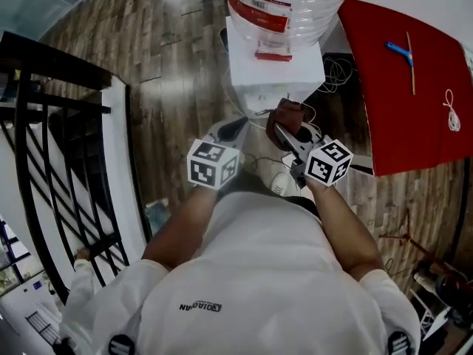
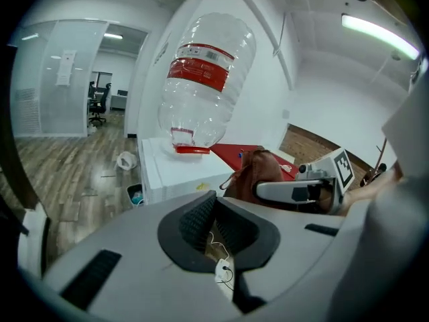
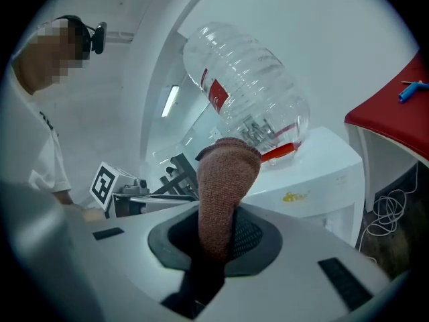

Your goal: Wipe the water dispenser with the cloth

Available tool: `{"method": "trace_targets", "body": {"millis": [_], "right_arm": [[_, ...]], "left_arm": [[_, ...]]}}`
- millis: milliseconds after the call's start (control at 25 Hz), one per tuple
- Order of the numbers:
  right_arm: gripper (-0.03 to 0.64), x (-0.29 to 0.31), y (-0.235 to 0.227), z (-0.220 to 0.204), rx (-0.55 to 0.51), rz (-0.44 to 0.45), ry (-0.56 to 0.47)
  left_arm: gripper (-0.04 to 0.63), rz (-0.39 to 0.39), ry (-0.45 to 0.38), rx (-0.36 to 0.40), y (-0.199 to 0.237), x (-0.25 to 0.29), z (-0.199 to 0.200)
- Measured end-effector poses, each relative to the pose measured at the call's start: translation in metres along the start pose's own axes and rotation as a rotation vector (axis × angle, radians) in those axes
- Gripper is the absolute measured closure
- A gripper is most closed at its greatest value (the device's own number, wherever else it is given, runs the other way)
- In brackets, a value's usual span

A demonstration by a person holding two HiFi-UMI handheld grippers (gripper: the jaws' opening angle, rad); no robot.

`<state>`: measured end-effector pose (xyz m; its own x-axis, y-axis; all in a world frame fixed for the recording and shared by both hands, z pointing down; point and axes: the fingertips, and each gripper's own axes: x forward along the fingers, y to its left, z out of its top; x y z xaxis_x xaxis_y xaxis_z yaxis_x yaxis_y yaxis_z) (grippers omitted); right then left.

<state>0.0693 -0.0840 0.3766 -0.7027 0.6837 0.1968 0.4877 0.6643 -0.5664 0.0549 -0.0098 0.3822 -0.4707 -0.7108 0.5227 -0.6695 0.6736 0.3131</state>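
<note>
R fingers (image 3: 249,237) are pinching cloth (image 3: 224,180) upright bc I'm lining up on dispenser (image 3: 322,173); my L fingers (image 2: 194,220) are sitting together, empty.

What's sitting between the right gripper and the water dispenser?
Only the brown cloth that the right gripper clamps, seen in the right gripper view.

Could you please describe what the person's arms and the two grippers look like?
The left gripper and right gripper have light grey bodies with black ribbed pads, and each carries a white cube with black square markers. The person wears a white short-sleeved shirt with small dark print.
</note>
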Motion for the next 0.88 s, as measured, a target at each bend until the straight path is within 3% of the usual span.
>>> {"method": "trace_targets", "body": {"millis": [120,240,440,640,880], "right_arm": [[0.558,0.002,0.003,-0.010,-0.040,0.033,0.051],[0.558,0.016,-0.006,-0.024,-0.077,0.013,0.118],[0.558,0.071,-0.013,-0.041,-0.162,-0.003,0.161],[0.558,0.136,-0.015,-0.051,-0.292,-0.009,0.168],[0.558,0.160,-0.037,-0.063,-0.368,-0.049,0.214]], "left_arm": [[0.606,0.047,0.000,-0.034,-0.006,-0.007,-0.011],[0.606,0.089,-0.002,-0.088,-0.004,-0.016,-0.019],[0.606,0.135,0.037,-0.192,0.009,-0.039,-0.049],[0.606,0.161,0.100,-0.190,0.019,-0.065,-0.076],[0.606,0.181,0.110,-0.193,0.026,-0.081,-0.078]]}}
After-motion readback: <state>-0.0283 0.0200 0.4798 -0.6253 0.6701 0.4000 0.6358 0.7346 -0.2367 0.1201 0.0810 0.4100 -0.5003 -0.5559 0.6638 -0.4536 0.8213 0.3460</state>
